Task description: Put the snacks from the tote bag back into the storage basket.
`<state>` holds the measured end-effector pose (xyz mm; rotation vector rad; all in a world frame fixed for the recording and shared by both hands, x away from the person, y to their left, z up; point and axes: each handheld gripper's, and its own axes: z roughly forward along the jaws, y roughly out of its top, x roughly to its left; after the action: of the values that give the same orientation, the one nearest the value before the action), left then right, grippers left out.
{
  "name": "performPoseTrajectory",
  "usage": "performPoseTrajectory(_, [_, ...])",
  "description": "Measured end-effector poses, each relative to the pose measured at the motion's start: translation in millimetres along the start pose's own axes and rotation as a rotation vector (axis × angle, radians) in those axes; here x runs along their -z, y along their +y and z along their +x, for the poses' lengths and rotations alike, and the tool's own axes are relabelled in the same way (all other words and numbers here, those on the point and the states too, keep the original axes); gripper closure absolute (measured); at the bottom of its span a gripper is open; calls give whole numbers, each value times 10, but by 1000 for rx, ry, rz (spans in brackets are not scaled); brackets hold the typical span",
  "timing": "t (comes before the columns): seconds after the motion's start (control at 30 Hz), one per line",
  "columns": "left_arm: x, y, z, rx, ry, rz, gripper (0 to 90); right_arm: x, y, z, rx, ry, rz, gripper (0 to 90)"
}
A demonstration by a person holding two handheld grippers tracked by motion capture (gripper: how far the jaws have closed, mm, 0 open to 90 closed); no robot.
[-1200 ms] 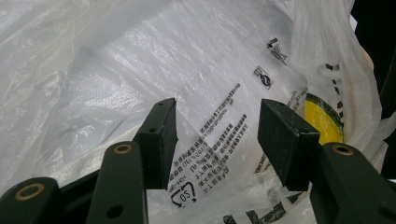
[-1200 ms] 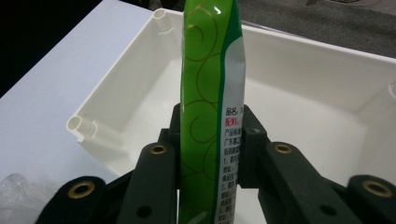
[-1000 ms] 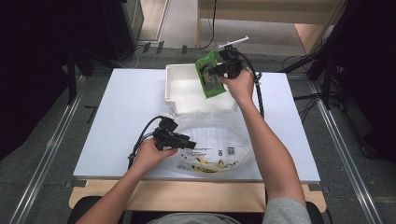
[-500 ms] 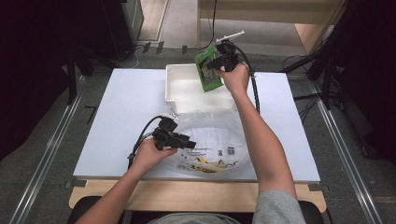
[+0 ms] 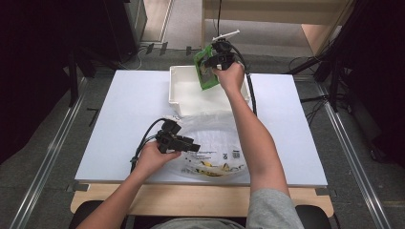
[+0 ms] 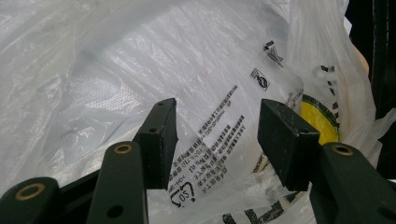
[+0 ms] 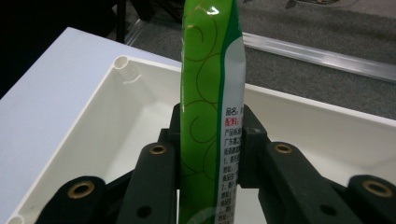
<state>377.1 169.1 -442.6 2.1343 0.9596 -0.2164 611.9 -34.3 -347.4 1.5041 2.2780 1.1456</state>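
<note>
Fingers of the right gripper [image 5: 211, 60] clamp a green packet [image 7: 212, 93] above the white tray [image 5: 184, 90]; left gripper [image 6: 217, 140] fingers stand apart over the plastic bag [image 5: 215, 138] on the surface [image 5: 124, 109].

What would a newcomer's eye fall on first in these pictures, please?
Most striking is the bright green packet, clamped upright in the right gripper above the white tray at the table's far edge. Nearer the person, the left gripper stands open over a crumpled clear plastic bag.

Green swirl-patterned packet [image 7: 210, 93], white tray [image 7: 116, 121]
</note>
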Motion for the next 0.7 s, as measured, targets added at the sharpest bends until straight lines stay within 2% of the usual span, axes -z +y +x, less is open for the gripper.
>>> performPoseTrajectory(0.33, [16,-3,4,-2,0,-4,480,-269,4,-2,-44,1,-12,744])
performPoseTrajectory(0.47, [11,-9,10,-2,1,-4,480,-340,-42,25,-11,5,-34,743])
performPoseTrajectory(0.7, [-2,-12,4,2,4,3,480,-369,-131,-13,2,12,-55,739])
